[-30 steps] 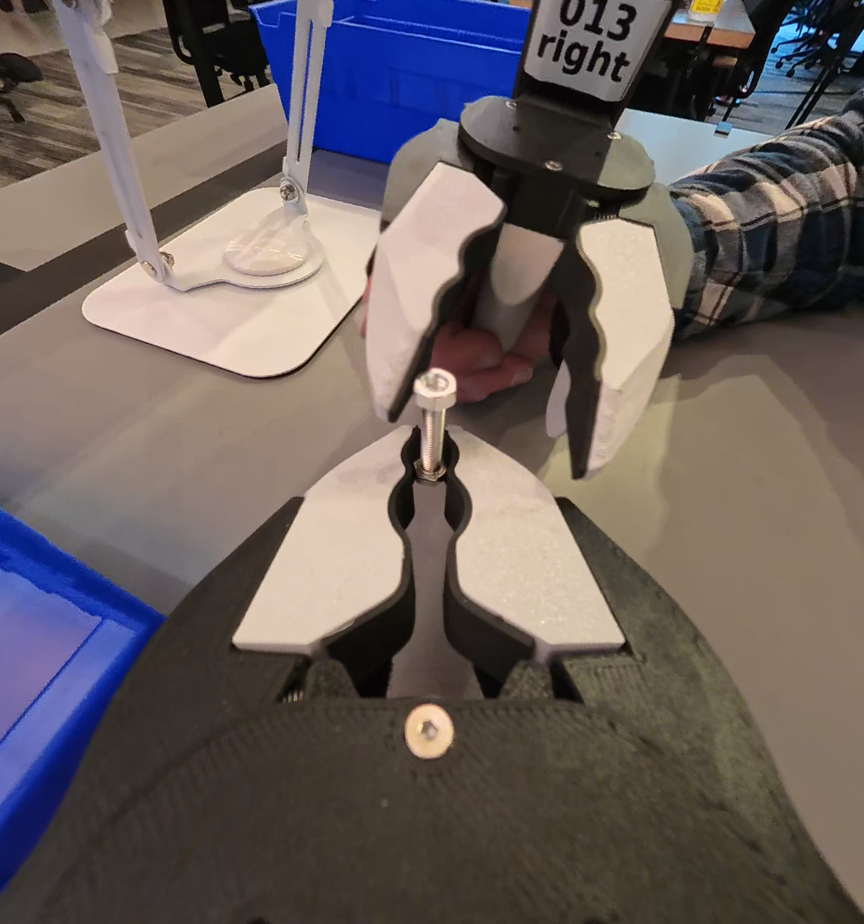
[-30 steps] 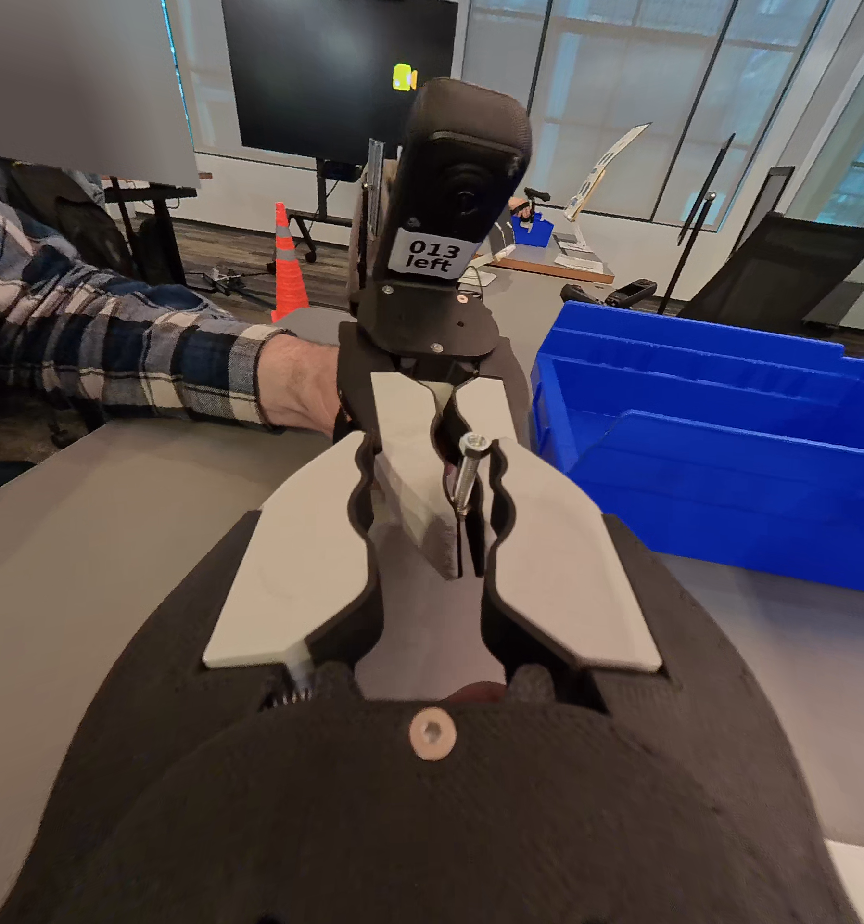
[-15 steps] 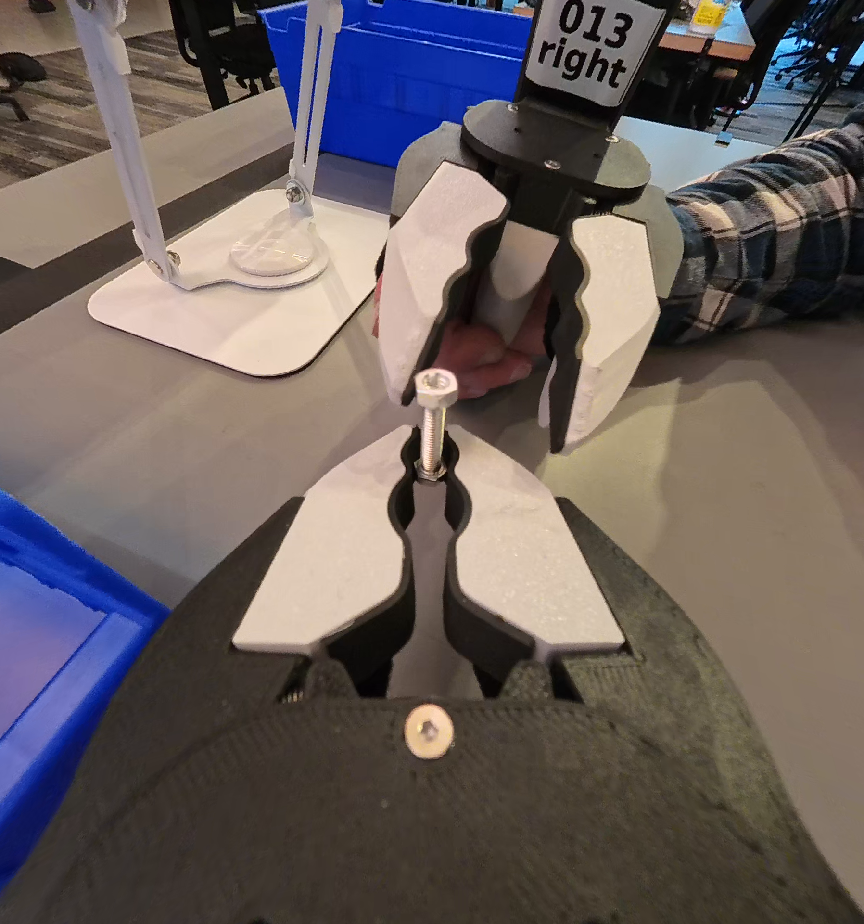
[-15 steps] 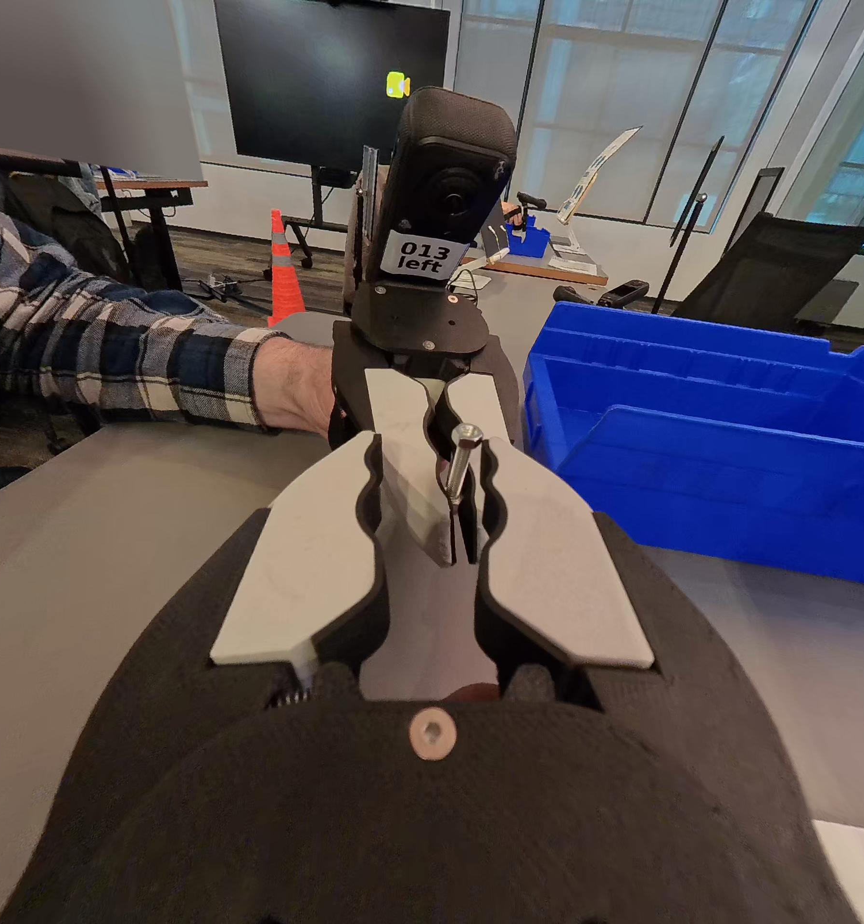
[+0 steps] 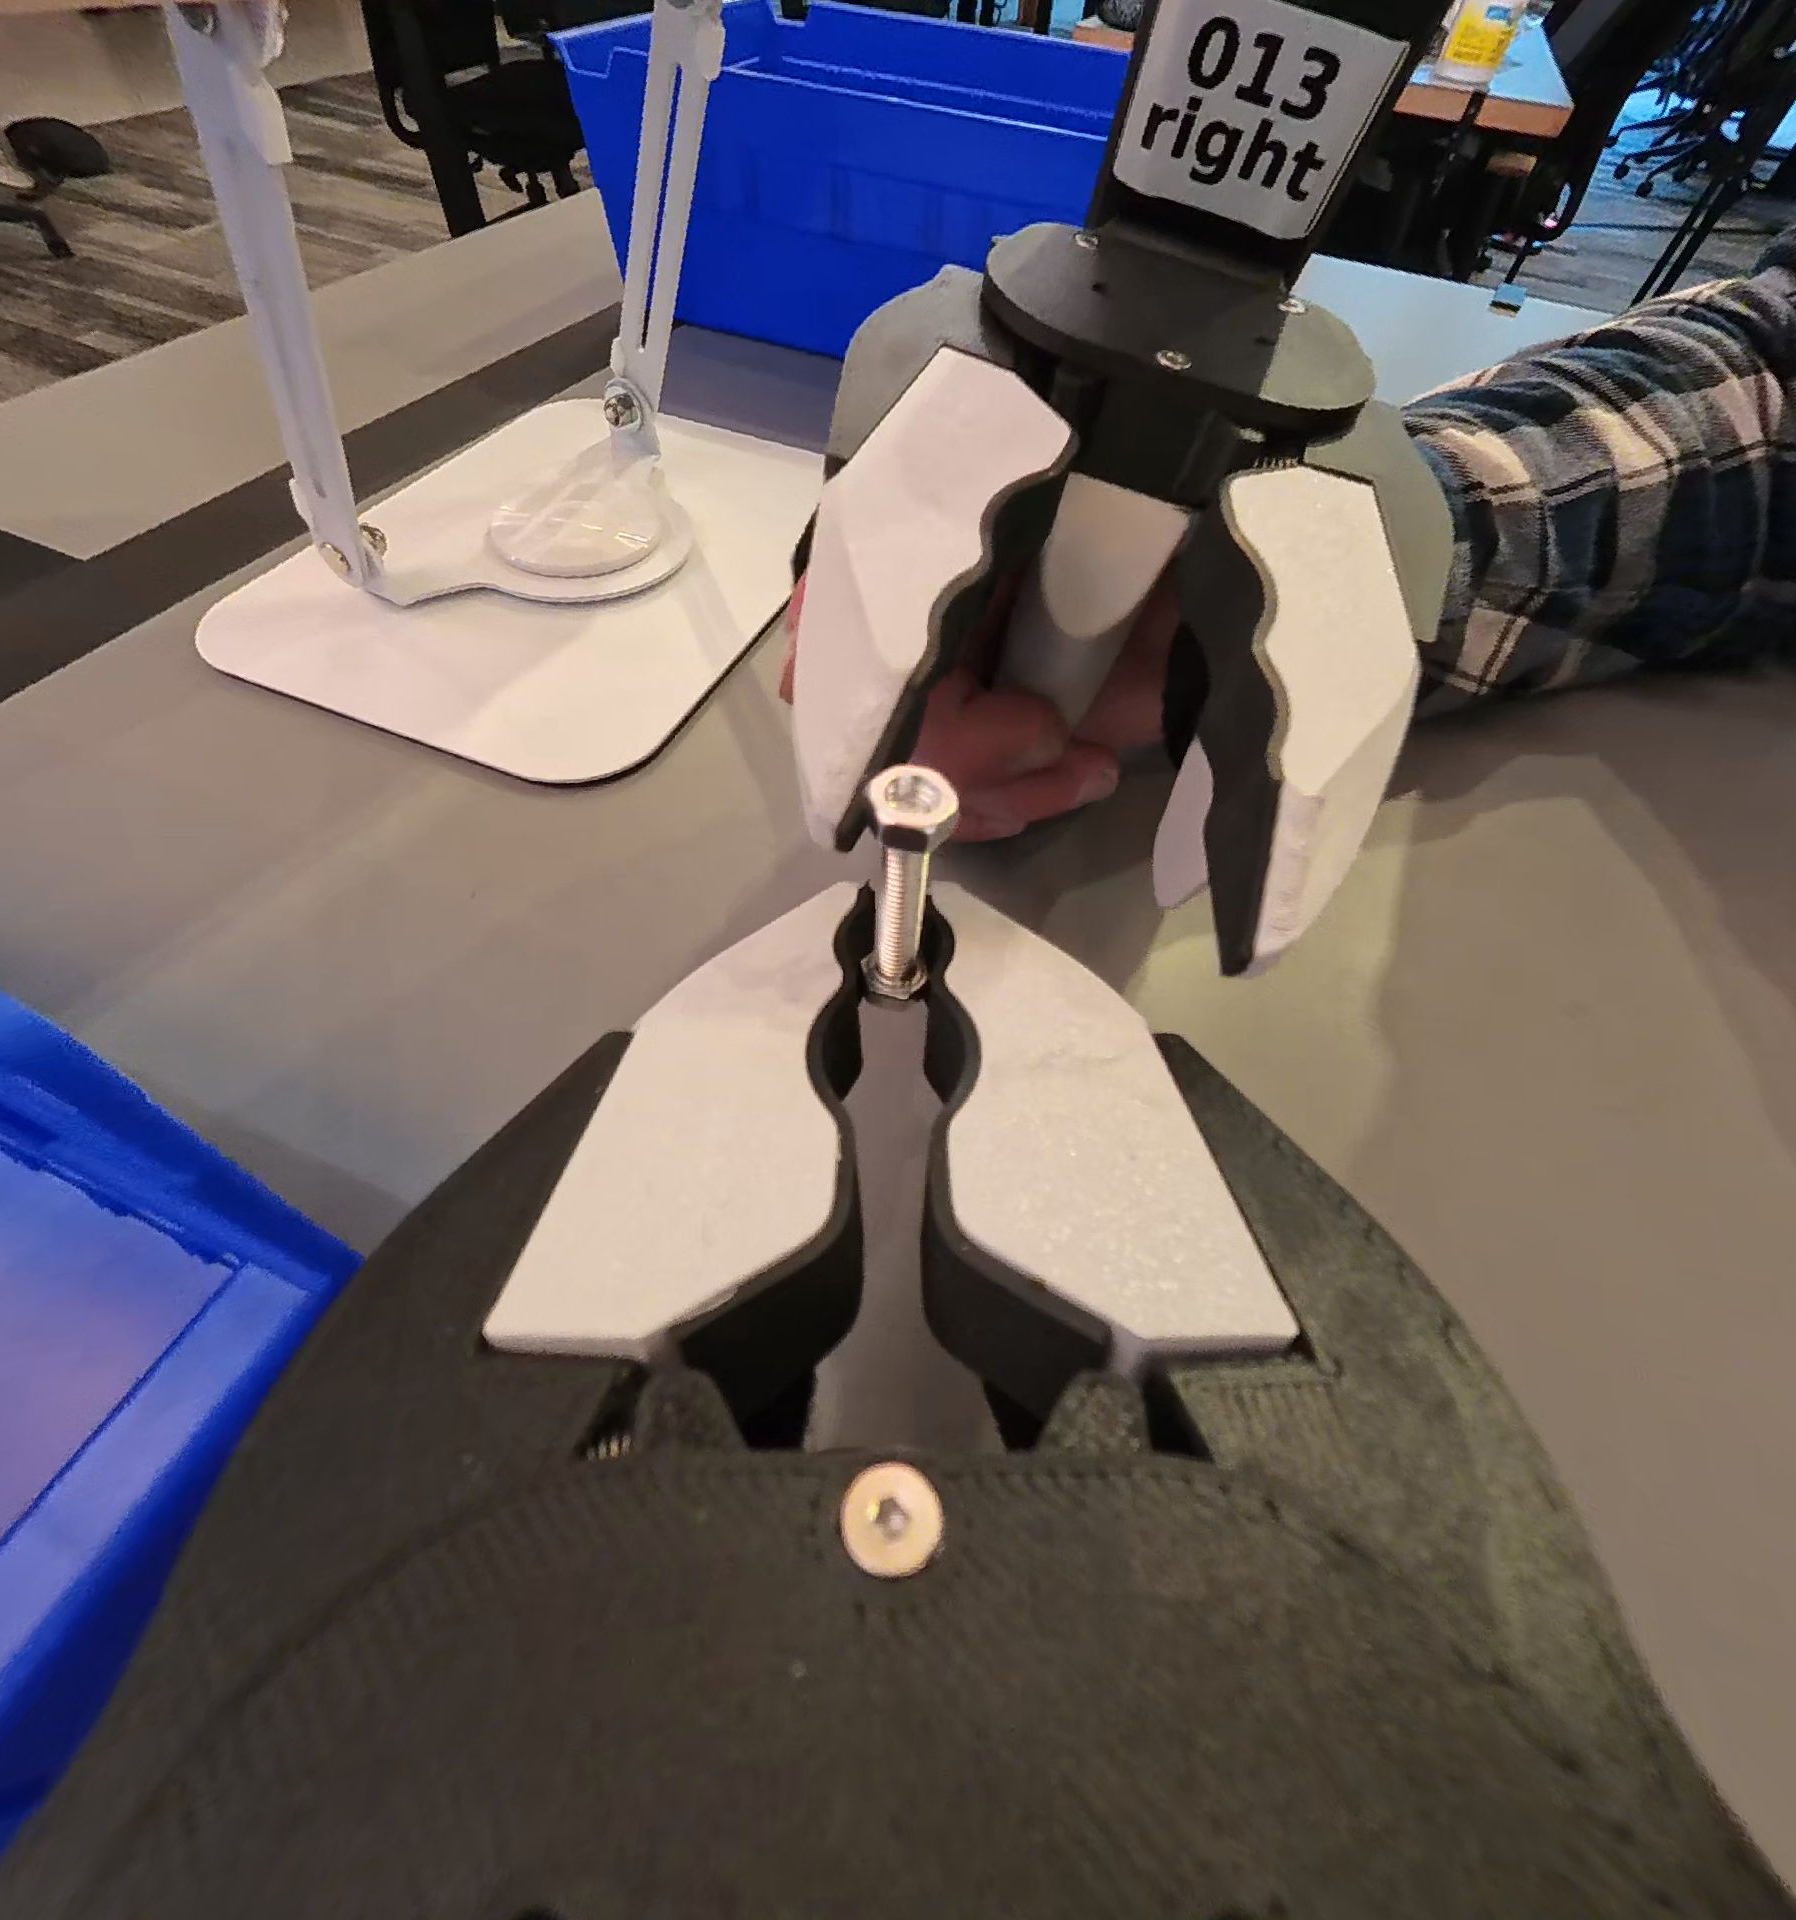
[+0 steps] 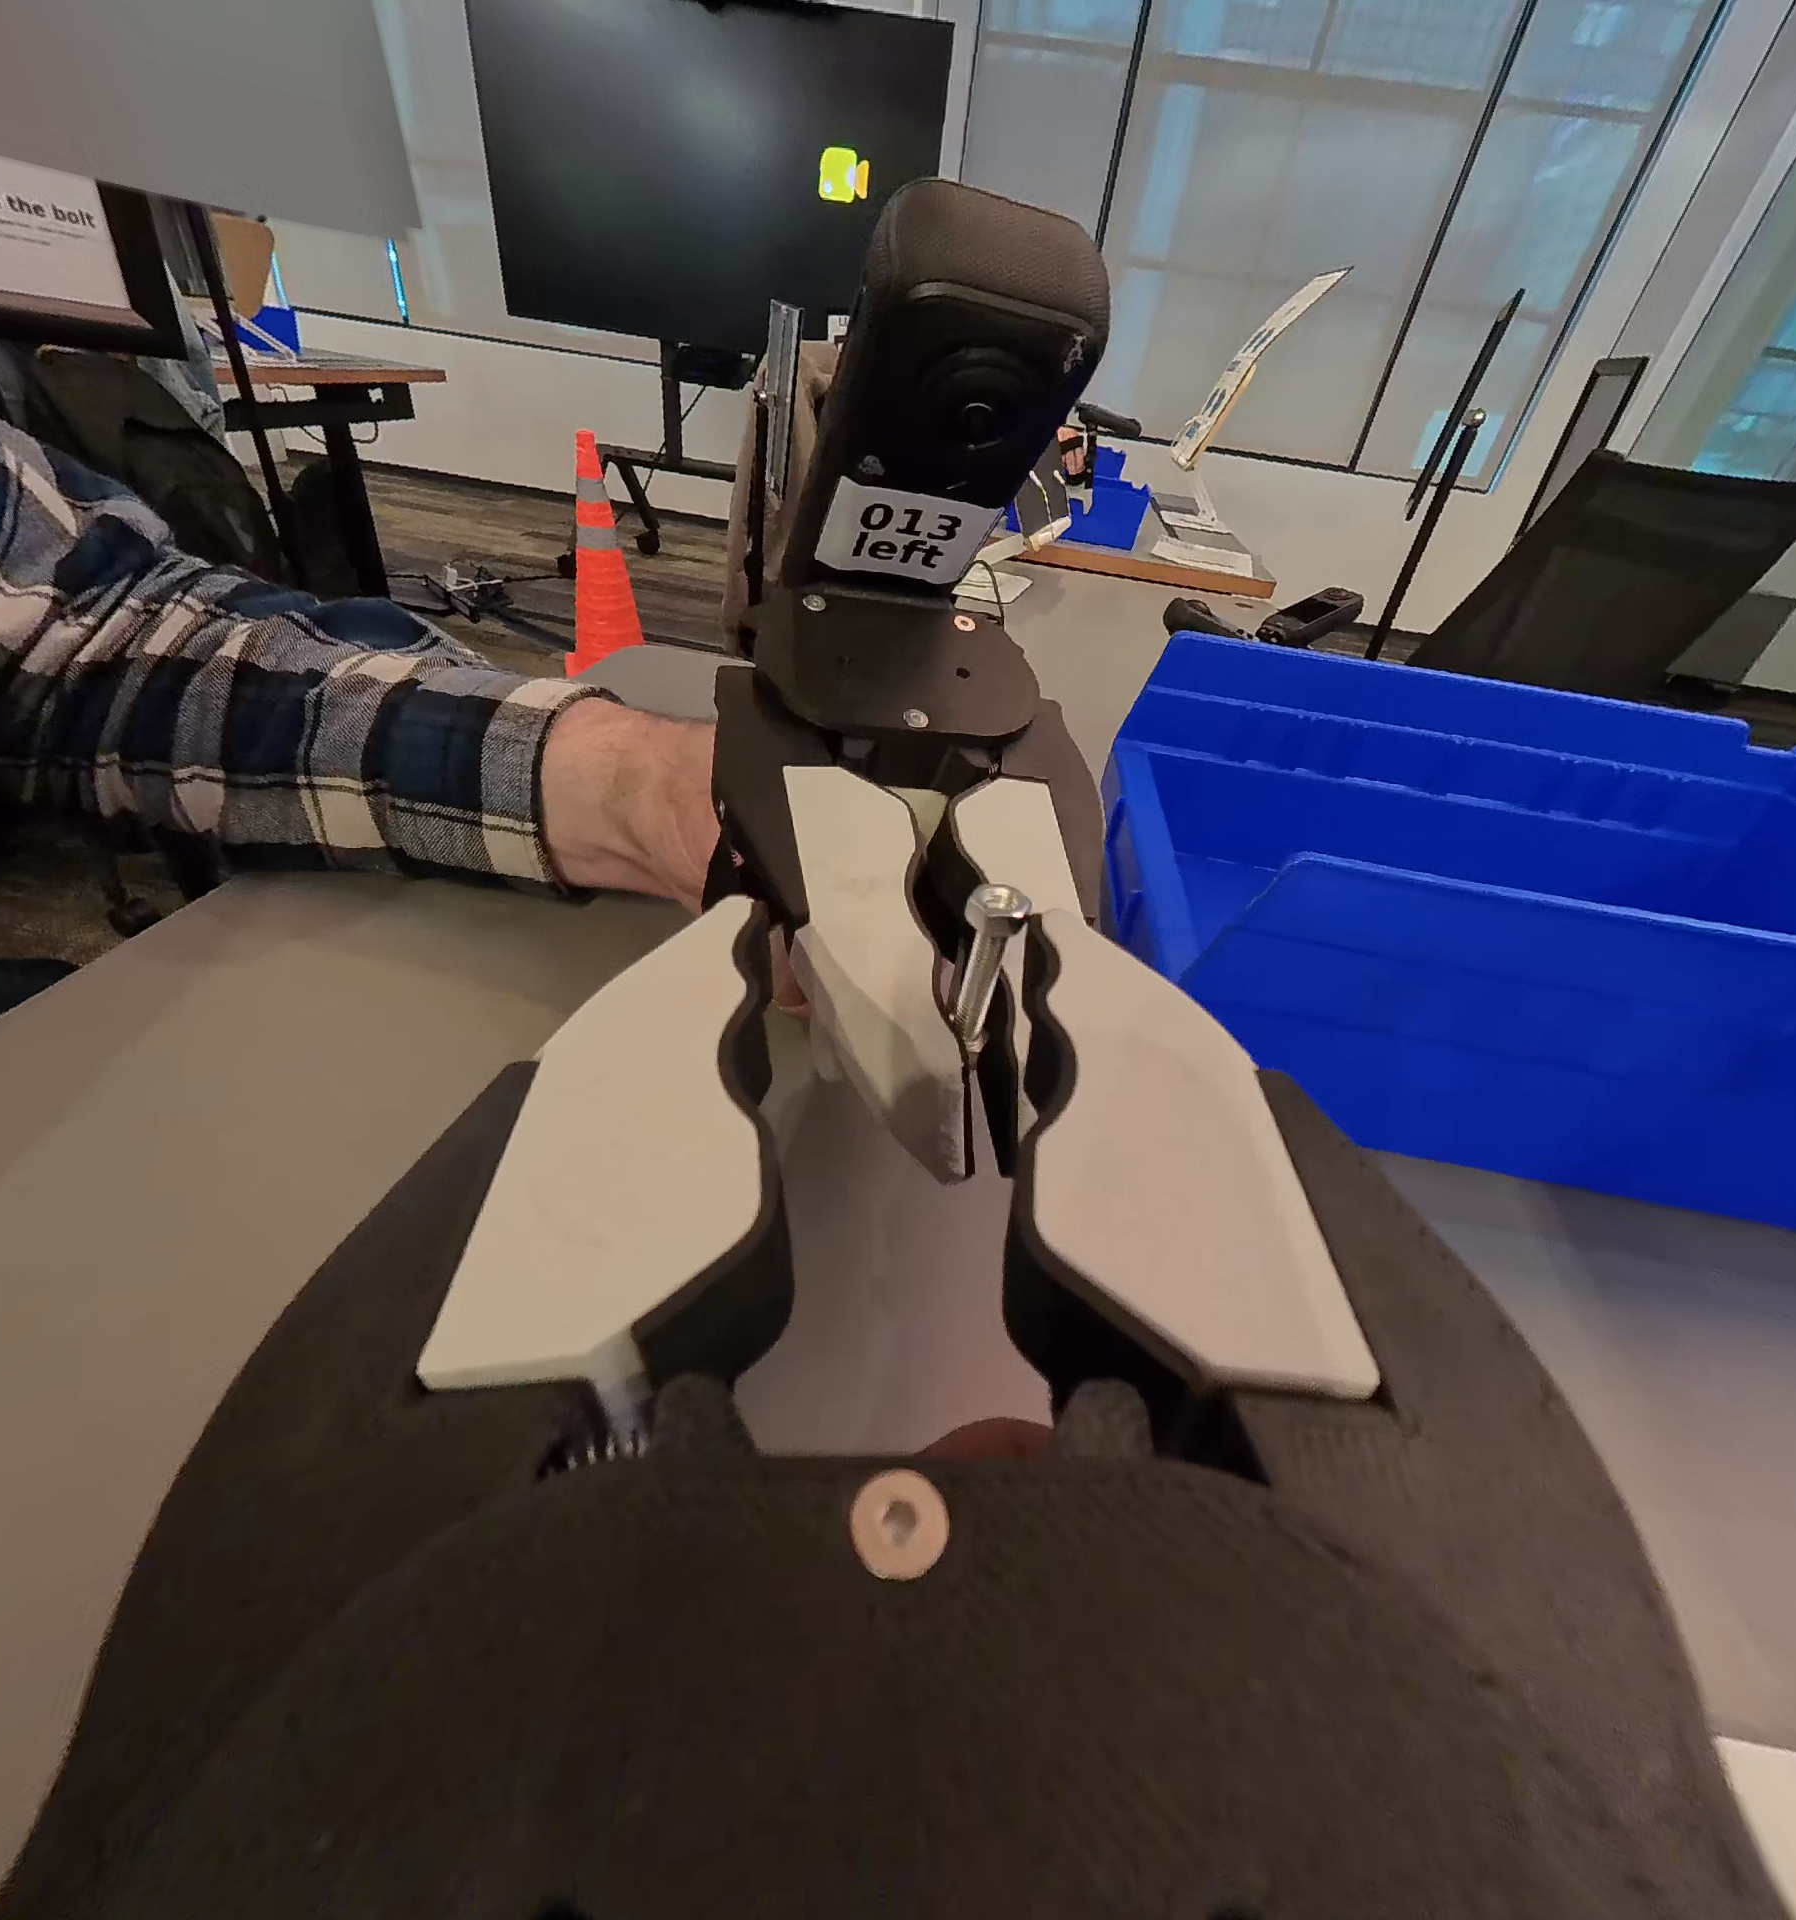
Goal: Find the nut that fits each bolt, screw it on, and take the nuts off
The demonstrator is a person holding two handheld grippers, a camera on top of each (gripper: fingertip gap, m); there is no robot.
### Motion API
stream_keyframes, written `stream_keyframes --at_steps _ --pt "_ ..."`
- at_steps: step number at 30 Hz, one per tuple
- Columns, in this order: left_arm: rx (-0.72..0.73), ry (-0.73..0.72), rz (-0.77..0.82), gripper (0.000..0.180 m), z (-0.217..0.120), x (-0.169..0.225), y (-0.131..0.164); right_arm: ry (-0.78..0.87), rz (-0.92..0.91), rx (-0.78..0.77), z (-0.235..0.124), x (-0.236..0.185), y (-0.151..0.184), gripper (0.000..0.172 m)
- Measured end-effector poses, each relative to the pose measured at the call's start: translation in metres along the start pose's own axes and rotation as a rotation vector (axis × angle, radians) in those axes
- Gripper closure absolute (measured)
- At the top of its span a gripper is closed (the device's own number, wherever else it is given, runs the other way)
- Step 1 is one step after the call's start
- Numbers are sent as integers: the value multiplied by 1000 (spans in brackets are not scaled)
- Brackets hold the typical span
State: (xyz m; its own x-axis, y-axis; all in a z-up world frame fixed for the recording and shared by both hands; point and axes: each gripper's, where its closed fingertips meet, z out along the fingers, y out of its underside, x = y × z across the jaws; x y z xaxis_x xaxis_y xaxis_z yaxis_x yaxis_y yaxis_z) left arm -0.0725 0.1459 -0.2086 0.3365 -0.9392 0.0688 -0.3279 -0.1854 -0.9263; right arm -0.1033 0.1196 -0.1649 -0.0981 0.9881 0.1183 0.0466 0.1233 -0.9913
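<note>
My left gripper (image 5: pixel 896 971) is shut on a small silver nut (image 5: pixel 896 982) threaded on the lower end of a silver hex bolt (image 5: pixel 899 894). The bolt stands upright out of the fingertips, head on top. My right gripper (image 5: pixel 1034 883) hangs opposite, open, with one fingertip (image 5: pixel 832 810) right beside the bolt head. In the right wrist view my right gripper (image 6: pixel 894 925) is open around the bolt (image 6: pixel 982 977). The head lies close to its right finger (image 6: pixel 1081 966), and the left finger stands well apart. The left gripper (image 6: pixel 961 1153) points down between them.
A blue bin (image 5: pixel 873 177) stands behind a white stand base (image 5: pixel 478 644) on the grey table (image 5: pixel 1496 1039). Another blue bin (image 5: pixel 94 1299) is at my near left and also shows in the right wrist view (image 6: pixel 1496 987). Plaid-sleeved arms (image 5: pixel 1652 499) hold both grippers. One gripper's finger ends stand about 5 cm off the other's.
The right gripper's jaws narrowed around the bolt head half a second ago and have opened wide again. The bolt and nut stay in the left gripper, unmoved.
</note>
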Motion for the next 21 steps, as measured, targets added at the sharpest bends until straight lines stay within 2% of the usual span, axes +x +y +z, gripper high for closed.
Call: stream_keyframes --at_steps 5,7,15,19,21 --pt "9 -2 -10 174 -1 -1 -1 9 7 12 -2 3 -1 128" --pt "5 2 -9 174 -1 0 -1 22 21 20 -3 6 -2 120" --pt "-4 2 -6 174 0 0 1 -3 -3 4 3 -3 -1 116" --pt "3 -2 -13 174 -1 -1 0 4 6 13 -1 -1 -2 123" --pt "5 -4 -17 174 -1 -2 0 -10 -5 27 -5 -5 -4 140"
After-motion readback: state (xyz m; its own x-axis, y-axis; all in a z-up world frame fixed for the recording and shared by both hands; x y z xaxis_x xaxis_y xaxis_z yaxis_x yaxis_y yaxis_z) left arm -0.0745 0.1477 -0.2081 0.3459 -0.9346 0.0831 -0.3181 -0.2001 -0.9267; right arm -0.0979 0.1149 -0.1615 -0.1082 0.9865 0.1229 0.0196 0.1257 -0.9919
